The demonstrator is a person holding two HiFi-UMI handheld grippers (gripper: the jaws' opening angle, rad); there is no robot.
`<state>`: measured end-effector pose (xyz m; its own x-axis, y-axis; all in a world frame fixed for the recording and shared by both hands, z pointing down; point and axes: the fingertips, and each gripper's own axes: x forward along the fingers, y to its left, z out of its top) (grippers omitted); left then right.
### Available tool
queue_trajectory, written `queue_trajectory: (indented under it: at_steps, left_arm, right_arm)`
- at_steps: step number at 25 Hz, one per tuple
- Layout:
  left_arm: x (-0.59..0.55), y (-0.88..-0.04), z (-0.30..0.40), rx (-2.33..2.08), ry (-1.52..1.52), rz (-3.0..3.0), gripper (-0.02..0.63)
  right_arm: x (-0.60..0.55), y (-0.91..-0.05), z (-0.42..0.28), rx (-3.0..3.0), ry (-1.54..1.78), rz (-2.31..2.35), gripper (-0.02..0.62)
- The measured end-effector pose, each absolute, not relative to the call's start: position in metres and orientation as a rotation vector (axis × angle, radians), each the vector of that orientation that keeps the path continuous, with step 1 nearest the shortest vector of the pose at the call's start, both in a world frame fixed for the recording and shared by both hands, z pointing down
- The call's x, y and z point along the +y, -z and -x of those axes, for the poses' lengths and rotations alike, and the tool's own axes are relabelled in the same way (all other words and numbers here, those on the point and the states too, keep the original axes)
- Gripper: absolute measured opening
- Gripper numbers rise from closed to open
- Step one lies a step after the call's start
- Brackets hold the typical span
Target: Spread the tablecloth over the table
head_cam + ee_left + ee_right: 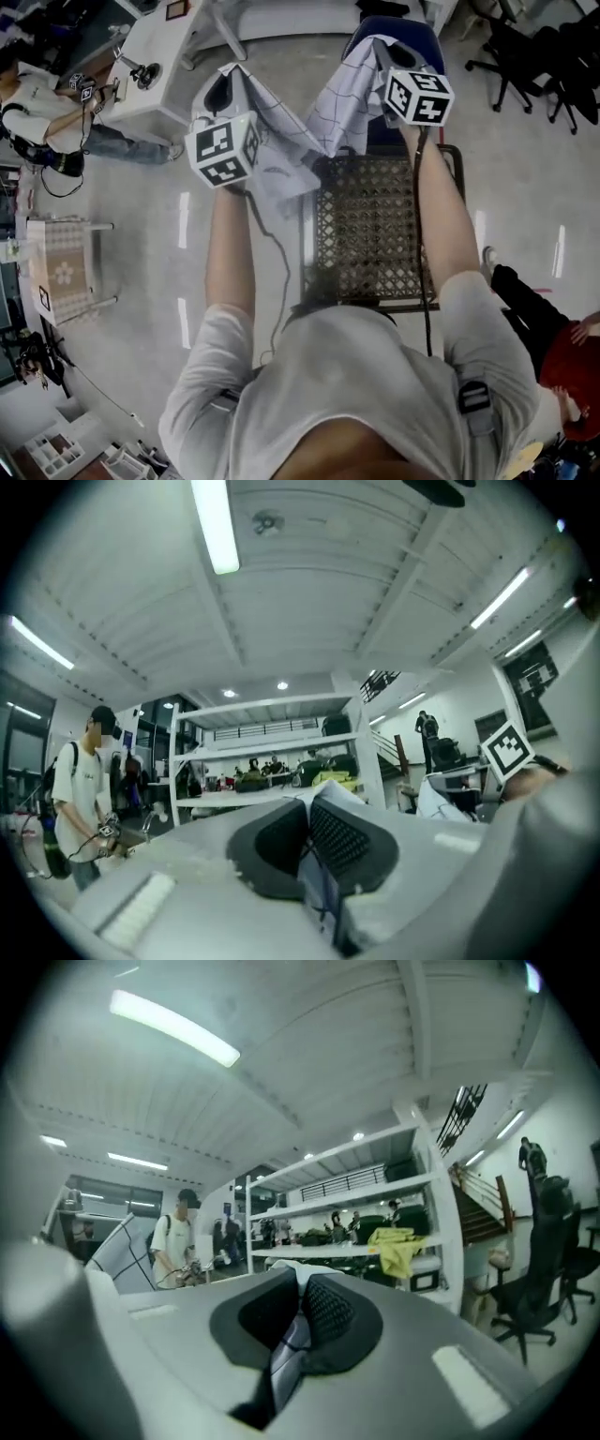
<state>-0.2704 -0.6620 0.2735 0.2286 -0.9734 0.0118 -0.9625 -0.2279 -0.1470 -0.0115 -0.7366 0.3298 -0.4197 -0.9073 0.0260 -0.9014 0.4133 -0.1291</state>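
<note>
Both grippers are raised above a small table (375, 234) with a dark lattice top. A white tablecloth (286, 150) with thin grid lines hangs between them and sags over the table's far left corner. My left gripper (221, 92) is shut on one edge of it, and the cloth (323, 892) shows pinched between the dark pads in the left gripper view. My right gripper (381, 49) is shut on another edge, and a fold of cloth (286, 1344) runs down between its pads. The right gripper's marker cube (509, 745) shows at the right of the left gripper view.
A blue chair (405, 30) stands at the table's far end. A white workbench (164, 47) and a person (37, 112) are at the far left, and a small patterned side table (61, 267) is at the left. Black office chairs (534, 56) stand far right; a person in red (562, 361) is near right.
</note>
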Motion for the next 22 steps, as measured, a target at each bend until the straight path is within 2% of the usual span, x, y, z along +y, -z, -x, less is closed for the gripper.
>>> queue_trajectory:
  at_steps: [7,13,16,22]
  left_arm:
    - [-0.672,-0.198,0.168,1.756,-0.017,2.396,0.023]
    - [-0.647,-0.207,0.148,1.755,0.036,2.418,0.023]
    - [-0.631,-0.224,0.156,1.808,0.076,2.414,0.023]
    - [-0.583,-0.215,0.189,1.957,-0.001,2.325,0.023]
  right_arm:
    - [-0.695,-0.221,-0.208,2.376,-0.070,1.928,0.009]
    - [-0.616,-0.224,-0.358,2.147,-0.033,2.117,0.009]
    - [-0.597,-0.255,-0.381,2.124,0.046,2.145,0.009]
    - [-0.599,-0.280,-0.336,2.234,0.086,2.029,0.009]
